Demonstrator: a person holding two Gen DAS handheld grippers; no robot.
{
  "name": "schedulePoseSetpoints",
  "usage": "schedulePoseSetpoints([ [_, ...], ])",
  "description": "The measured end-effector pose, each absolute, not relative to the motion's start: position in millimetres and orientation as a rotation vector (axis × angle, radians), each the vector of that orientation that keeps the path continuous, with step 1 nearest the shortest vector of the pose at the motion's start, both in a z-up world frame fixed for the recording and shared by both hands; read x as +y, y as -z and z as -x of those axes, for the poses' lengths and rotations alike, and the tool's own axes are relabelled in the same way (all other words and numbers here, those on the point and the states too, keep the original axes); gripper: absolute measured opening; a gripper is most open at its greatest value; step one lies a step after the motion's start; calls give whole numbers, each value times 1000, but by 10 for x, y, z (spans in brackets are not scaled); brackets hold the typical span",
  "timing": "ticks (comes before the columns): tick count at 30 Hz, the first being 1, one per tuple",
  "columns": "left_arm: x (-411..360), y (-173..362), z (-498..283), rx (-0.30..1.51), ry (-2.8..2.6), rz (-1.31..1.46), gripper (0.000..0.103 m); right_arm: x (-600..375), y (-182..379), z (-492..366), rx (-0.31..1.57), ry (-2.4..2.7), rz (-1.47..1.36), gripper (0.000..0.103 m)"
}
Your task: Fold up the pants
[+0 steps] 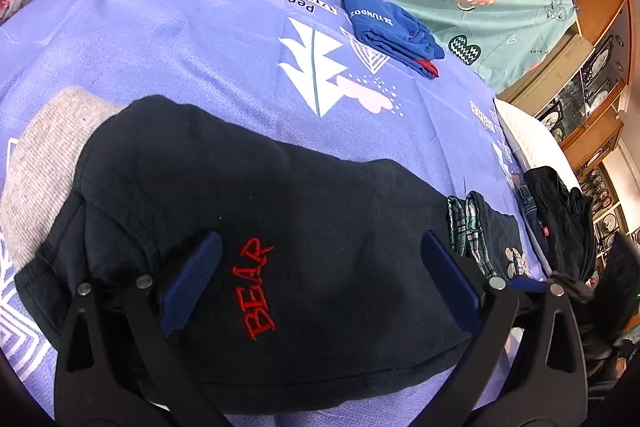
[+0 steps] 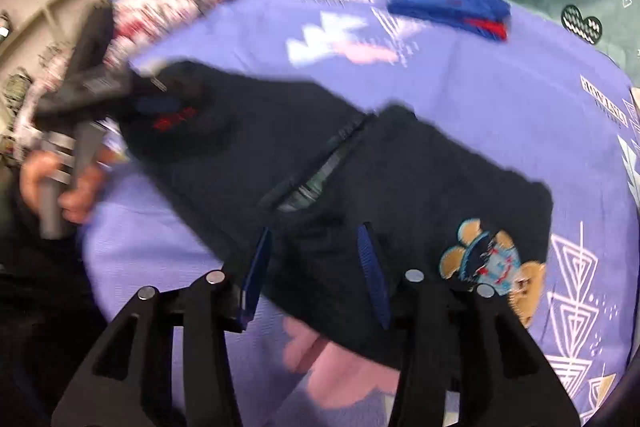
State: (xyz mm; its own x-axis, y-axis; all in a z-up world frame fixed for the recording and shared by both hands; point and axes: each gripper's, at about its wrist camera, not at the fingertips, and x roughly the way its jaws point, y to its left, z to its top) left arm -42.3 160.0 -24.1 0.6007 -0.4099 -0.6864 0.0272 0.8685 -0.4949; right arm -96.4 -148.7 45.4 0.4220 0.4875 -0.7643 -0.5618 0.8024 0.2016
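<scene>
spread fingers [image 1: 208,279] over dark pants [image 1: 280,187]; bear patch [image 2: 492,267] only in right view

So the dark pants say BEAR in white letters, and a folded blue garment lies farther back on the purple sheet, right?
Not quite: the BEAR lettering on the dark pants is red, as the left wrist view shows. The folded blue garment does lie farther back on the purple sheet.
</scene>
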Motion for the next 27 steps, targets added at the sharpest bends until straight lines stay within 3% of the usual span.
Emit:
schedulePoseSetpoints([
  [3, 1612, 246, 419, 898, 268, 472, 101, -1570, -592, 899, 895, -658, 29, 52],
  [8, 1614, 250, 417, 897, 265, 471, 101, -1430, -353, 653, 974, -665, -7, 52],
  [9, 1612, 251, 418, 897, 264, 470, 101, -1350, -237, 605, 1018, -641, 28, 47],
  [10, 1611, 251, 417, 898, 263, 468, 101, -1286, -146, 560, 1059, -628, 48, 31],
  [11, 1612, 251, 417, 897, 261, 467, 101, -1277, -82, 537, 1086, -628, 45, 22],
  [13, 1616, 249, 422, 895, 262, 469, 101, -1298, -125, 548, 1052, -637, 42, 10],
  [20, 1629, 253, 413, 899, 261, 475, 101, -1331, -548, 535, 961, -712, -38, 9],
  [25, 1577, 273, 378, 922, 250, 445, 101, -1065, -128, 522, 1095, -702, 88, 10],
  [27, 1583, 275, 379, 922, 248, 449, 101, -1056, -72, 567, 1097, -707, 126, 14],
])
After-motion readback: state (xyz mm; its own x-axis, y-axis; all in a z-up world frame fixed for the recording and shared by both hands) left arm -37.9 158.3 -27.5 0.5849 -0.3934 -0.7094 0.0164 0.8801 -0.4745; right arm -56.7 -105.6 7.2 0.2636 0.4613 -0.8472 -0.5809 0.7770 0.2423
